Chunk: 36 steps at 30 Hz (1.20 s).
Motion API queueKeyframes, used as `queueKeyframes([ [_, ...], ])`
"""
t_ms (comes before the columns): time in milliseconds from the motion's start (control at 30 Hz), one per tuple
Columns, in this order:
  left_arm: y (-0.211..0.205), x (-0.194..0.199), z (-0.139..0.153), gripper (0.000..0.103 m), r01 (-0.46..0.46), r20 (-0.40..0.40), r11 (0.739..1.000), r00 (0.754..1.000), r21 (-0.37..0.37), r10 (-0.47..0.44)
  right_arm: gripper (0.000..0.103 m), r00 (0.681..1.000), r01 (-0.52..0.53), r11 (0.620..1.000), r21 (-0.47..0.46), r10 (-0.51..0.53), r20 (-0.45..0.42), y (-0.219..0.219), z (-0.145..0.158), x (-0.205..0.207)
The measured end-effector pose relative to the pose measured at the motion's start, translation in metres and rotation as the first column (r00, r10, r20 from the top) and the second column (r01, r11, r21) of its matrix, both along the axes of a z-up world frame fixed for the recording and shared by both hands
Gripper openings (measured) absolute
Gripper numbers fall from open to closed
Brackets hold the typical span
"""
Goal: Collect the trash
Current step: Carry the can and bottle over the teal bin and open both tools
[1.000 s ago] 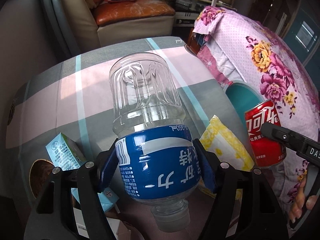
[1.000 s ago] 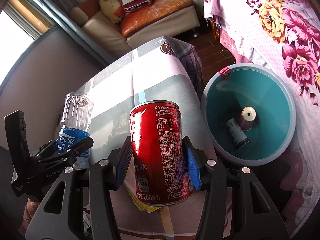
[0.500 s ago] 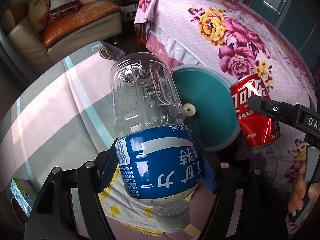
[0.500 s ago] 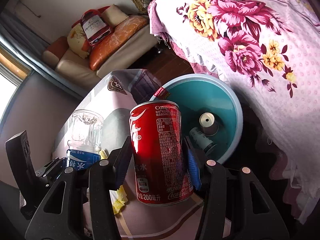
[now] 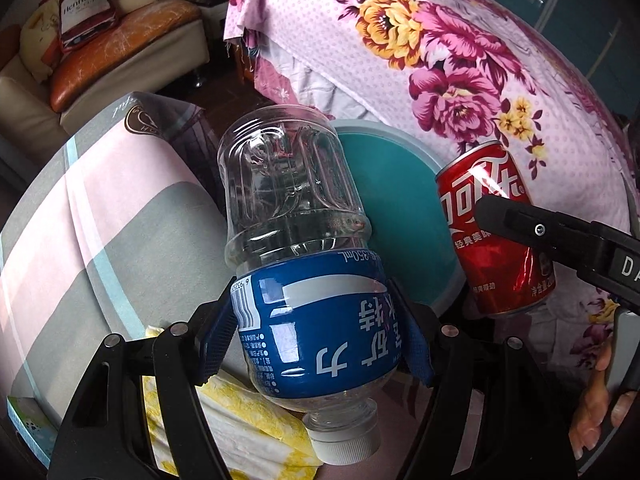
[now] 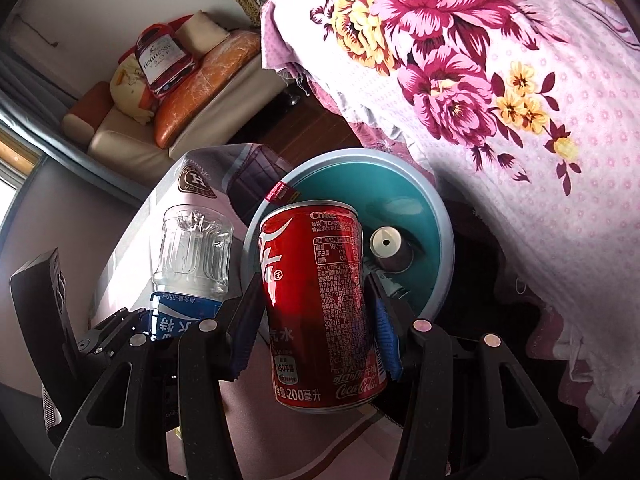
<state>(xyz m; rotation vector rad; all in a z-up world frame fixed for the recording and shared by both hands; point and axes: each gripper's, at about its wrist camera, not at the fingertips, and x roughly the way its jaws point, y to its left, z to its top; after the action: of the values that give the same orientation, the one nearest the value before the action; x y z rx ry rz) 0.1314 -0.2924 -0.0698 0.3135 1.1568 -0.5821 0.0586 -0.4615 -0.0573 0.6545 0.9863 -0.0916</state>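
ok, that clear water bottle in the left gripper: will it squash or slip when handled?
The water bottle looks empty, so probably light. Its thin ribbed clear wall likely flexes if squeezed harder. The left gripper clamps the glossy blue label; it may slip somewhat, and being round it would likely roll once dropped.

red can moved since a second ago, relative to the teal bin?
Yes. In the right wrist view the red can, clamped in the right gripper, now overlaps the near rim of the teal bin; a second ago it stood clear to the bin's left, over the striped cloth.
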Motion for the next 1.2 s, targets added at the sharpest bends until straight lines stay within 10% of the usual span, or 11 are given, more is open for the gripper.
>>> queueKeyframes([
  [833, 0.076, 0.004, 0.029, 0.089, -0.179, -0.01, 0.981, 0.984, -0.076, 0.179, 0.049, 0.997, -0.031, 0.999, -0.015, 0.03, -0.064, 0.018, -0.012, 0.019],
  [1200, 0.123, -0.009, 0.032, 0.09, -0.254, -0.031, 0.963, 0.967, -0.089, 0.252, 0.068, 0.993, -0.093, 0.995, -0.037, 0.09, -0.075, 0.053, 0.003, 0.013],
])
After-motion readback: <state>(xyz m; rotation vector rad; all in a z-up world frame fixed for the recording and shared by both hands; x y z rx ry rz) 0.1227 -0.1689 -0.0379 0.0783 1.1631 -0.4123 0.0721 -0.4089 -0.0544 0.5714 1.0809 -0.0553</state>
